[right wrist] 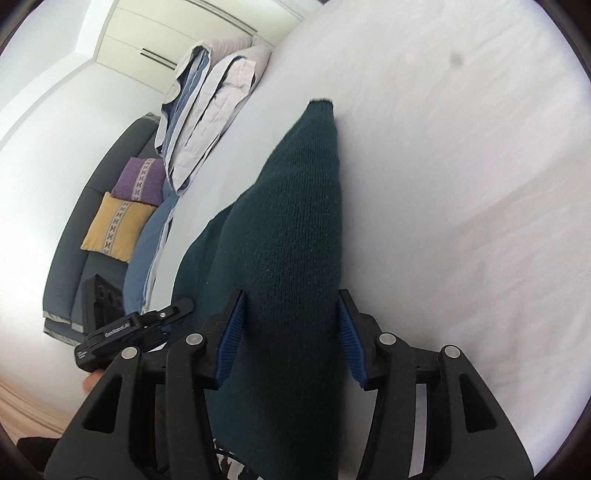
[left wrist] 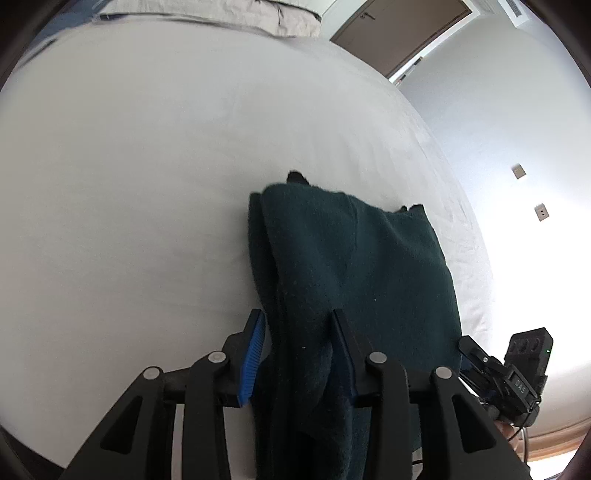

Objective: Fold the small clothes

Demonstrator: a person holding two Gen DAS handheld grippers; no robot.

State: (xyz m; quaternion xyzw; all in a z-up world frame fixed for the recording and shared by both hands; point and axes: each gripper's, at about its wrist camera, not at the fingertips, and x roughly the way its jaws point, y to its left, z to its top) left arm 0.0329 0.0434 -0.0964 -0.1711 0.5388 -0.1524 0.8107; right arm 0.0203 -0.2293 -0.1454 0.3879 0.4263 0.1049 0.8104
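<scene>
Showing cushions (right wrist: 118, 225) only rightward, door (left wrist: 399, 33) only leftward

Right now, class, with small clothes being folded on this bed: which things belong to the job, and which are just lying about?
Part of the job:
- dark green knitted garment
- left gripper
- right gripper
- white bed sheet, the folding surface

Just lying about:
- yellow patterned cushion
- purple patterned cushion
- grey sofa
- folded pale bedding
- brown door

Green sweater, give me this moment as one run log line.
green sweater: lying on white bed | left gripper: sweater between fingers | right gripper: sweater between fingers
</scene>
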